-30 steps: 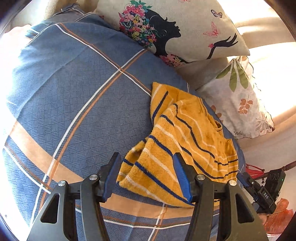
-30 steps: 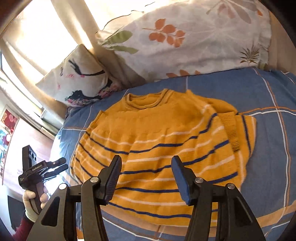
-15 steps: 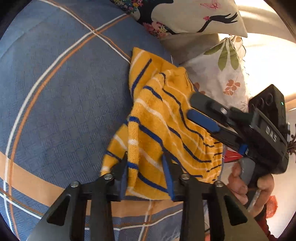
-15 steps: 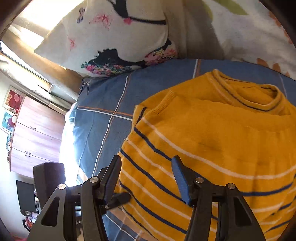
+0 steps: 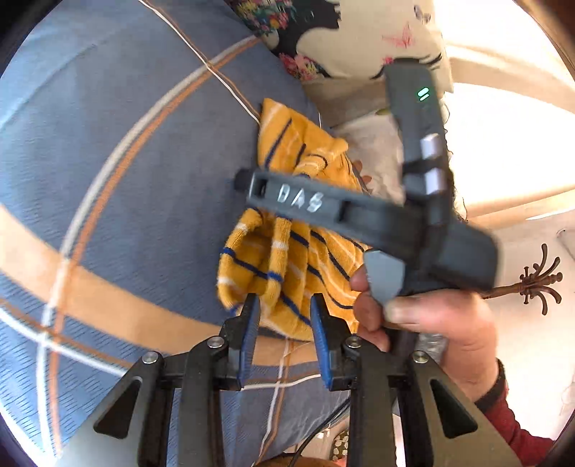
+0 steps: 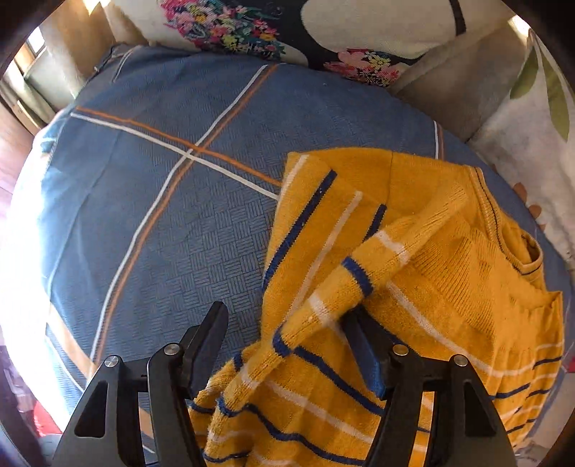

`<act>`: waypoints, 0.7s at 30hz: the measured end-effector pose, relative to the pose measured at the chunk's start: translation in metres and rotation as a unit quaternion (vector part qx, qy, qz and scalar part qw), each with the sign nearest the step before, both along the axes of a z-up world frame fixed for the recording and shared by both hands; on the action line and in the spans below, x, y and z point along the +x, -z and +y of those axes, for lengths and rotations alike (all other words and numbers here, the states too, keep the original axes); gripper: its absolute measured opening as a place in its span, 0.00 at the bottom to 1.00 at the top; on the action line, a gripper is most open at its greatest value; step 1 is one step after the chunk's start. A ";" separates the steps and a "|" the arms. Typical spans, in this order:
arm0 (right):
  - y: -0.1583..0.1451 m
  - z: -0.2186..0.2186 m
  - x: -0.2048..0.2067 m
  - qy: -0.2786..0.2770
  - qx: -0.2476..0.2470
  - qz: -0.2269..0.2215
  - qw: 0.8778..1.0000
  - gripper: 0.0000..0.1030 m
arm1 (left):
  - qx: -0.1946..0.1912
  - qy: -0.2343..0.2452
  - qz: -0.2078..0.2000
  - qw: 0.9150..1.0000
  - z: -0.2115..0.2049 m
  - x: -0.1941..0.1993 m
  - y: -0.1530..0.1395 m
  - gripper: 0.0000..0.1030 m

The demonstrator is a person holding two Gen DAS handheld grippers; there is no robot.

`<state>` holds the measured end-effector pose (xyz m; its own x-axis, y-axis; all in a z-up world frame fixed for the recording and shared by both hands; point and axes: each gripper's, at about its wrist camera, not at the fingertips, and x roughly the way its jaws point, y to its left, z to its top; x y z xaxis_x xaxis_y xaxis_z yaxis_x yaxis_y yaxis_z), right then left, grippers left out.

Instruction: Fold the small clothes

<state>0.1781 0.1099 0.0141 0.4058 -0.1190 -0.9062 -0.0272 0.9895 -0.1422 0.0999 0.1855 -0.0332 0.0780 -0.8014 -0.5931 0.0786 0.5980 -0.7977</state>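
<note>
A small yellow sweater (image 6: 424, 287) with blue and white stripes lies rumpled on the blue plaid bedspread (image 6: 172, 201). In the left wrist view the sweater (image 5: 287, 258) is bunched up, and my left gripper (image 5: 282, 316) is half closed around its near hem. My right gripper (image 6: 287, 334) is open, its jaws wide apart, with a raised fold of the sweater lying between them. The right gripper's body (image 5: 359, 212) and the hand holding it cross over the sweater in the left wrist view.
A pillow with a woman's silhouette and flowers (image 6: 287, 32) lies at the head of the bed. A white pillow with leaf print (image 6: 532, 118) lies at the right. A coat stand (image 5: 535, 283) is beyond the bed's edge.
My left gripper has narrowed around the sweater's hem and bunched it. My right gripper has swung across over the sweater towards the left one and stays open.
</note>
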 end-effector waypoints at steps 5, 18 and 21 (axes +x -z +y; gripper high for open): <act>0.008 0.019 -0.015 -0.020 -0.110 -0.039 0.993 0.22 | 0.005 -0.033 -0.004 0.999 0.032 -0.010 -0.007 0.30; -0.088 -0.134 -0.085 0.040 0.158 -0.182 0.970 0.12 | 0.043 -0.074 -0.053 0.995 0.027 -0.014 -0.052 0.34; -0.089 -0.199 -0.116 0.076 0.189 -0.204 0.958 0.12 | 0.054 -0.068 -0.062 0.994 0.001 -0.022 -0.062 0.37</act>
